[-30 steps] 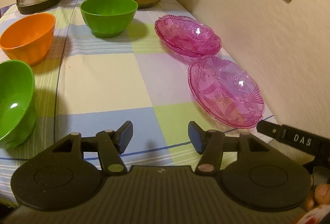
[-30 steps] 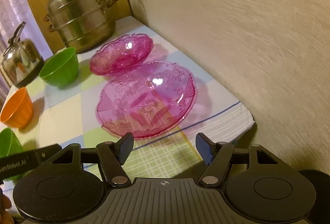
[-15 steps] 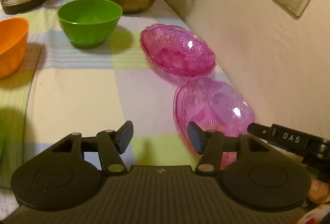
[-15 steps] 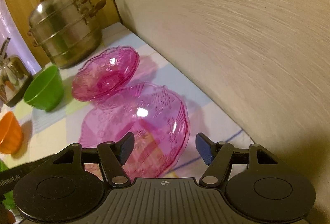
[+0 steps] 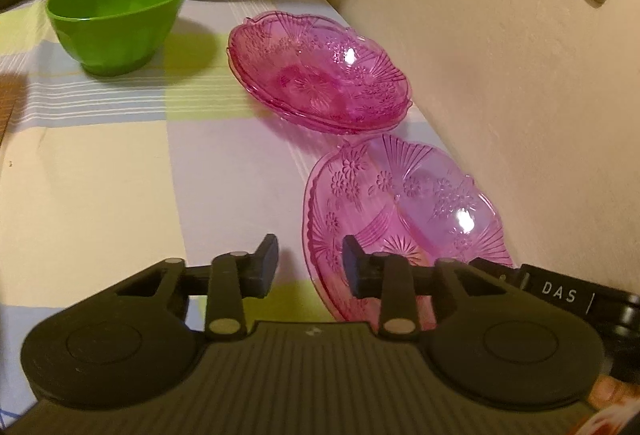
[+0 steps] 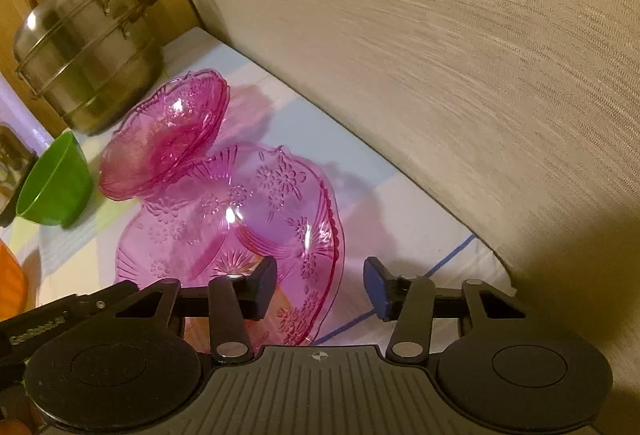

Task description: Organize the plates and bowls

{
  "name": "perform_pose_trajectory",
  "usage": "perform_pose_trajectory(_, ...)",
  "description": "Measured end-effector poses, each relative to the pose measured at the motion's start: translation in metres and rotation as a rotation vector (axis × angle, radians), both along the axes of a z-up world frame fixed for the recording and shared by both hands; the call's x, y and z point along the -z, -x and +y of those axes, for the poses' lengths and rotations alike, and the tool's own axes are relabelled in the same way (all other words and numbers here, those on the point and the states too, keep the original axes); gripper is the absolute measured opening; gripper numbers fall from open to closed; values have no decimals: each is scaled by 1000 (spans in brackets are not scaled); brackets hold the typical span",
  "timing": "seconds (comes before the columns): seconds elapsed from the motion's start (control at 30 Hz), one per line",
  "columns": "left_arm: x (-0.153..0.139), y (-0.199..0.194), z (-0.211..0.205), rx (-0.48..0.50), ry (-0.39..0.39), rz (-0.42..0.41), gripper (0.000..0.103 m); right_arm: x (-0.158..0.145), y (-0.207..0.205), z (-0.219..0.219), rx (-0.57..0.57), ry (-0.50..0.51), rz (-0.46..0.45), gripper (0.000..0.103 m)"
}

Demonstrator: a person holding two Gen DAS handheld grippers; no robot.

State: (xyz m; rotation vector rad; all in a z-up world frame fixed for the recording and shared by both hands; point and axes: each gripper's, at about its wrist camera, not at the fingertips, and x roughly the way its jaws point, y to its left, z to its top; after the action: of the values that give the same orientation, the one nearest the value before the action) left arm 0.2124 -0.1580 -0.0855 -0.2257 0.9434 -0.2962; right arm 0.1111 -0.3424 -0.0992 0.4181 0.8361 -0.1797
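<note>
Both grippers, left gripper [image 5: 310,261] and right gripper [image 6: 320,285], spread, straddling near pink plate [image 5: 404,211] rim; not yet stacked on far pink plates [image 5: 320,71].

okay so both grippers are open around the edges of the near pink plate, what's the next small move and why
Probably close both grippers. The left gripper is open with the near pink plate rim between its fingers, and the right gripper straddles the opposite rim. Gripped on both sides, the plate could likely be lifted onto the far pink plate beside it on the tablecloth.
</note>
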Motion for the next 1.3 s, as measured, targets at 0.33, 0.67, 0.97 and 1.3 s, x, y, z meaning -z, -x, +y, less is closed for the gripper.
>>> perform_pose_trajectory(0.33, 1, -2, -2, 10, -20, -8, 12, 0, -1, 3, 5, 23, 3, 17)
perform_pose_trajectory(0.67, -6, 7, 2, 1, -29, -19, 9, -3, 2, 5, -18, 23, -5, 14)
perform_pose_trajectory(0.97, -20, 21, 17, -27, -35, -35, 9, -12, 15, 21, -84, 66, -47, 13)
perform_pose_trajectory(1.3, -37, 38, 39, -81, -38, -64, 9, -19, 27, 40, -159, 64, -110, 13)
